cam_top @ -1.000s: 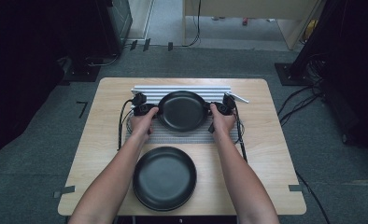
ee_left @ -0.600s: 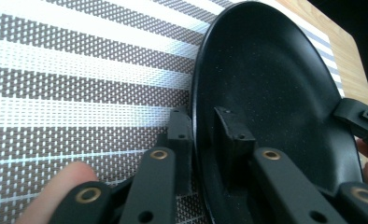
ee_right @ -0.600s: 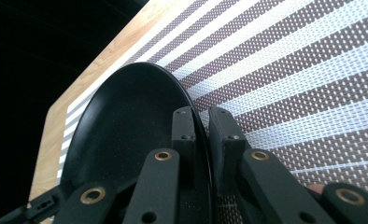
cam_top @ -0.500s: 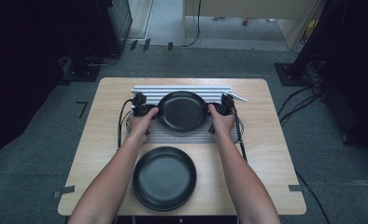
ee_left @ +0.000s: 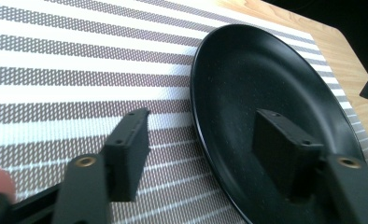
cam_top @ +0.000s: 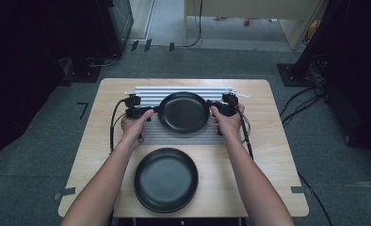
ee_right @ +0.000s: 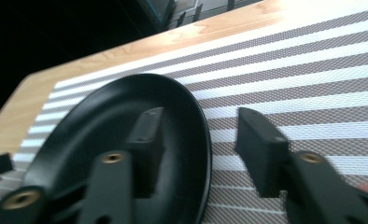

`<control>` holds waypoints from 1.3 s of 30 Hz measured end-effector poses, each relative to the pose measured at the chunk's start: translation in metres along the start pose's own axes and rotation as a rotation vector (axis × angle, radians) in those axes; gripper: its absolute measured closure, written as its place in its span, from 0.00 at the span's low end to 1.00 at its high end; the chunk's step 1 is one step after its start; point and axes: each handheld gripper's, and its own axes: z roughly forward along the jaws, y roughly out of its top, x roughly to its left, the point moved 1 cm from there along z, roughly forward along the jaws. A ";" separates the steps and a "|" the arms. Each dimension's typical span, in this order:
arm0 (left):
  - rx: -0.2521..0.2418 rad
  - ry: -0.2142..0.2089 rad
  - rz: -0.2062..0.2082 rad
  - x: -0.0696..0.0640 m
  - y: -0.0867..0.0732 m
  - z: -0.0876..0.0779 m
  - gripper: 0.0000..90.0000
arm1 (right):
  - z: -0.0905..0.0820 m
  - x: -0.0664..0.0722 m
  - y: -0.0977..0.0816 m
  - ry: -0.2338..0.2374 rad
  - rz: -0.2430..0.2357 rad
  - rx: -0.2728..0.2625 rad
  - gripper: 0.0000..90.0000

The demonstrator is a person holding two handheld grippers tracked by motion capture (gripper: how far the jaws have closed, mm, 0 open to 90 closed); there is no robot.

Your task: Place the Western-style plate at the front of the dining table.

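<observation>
1. A plate (cam_top: 183,111) lies on the striped mat (cam_top: 174,136) at the table's (cam_top: 268,155) far middle.
2. The left gripper (cam_top: 146,112) flanks its left rim, the right gripper (cam_top: 215,107) its right — jaws apart.
3. A stack of plates (cam_top: 166,179) sits nearer the person — before the mat.

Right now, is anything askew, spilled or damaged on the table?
Nothing stands out. The far plate lies flat on the striped mat, unbroken. Both grippers, left and right, have just been opening, each straddling its rim. The near plate sits flat.
</observation>
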 end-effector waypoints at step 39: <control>-0.068 -0.016 0.096 0.009 -0.066 -0.119 0.15 | -0.119 -0.032 -0.041 0.001 -0.164 0.036 0.36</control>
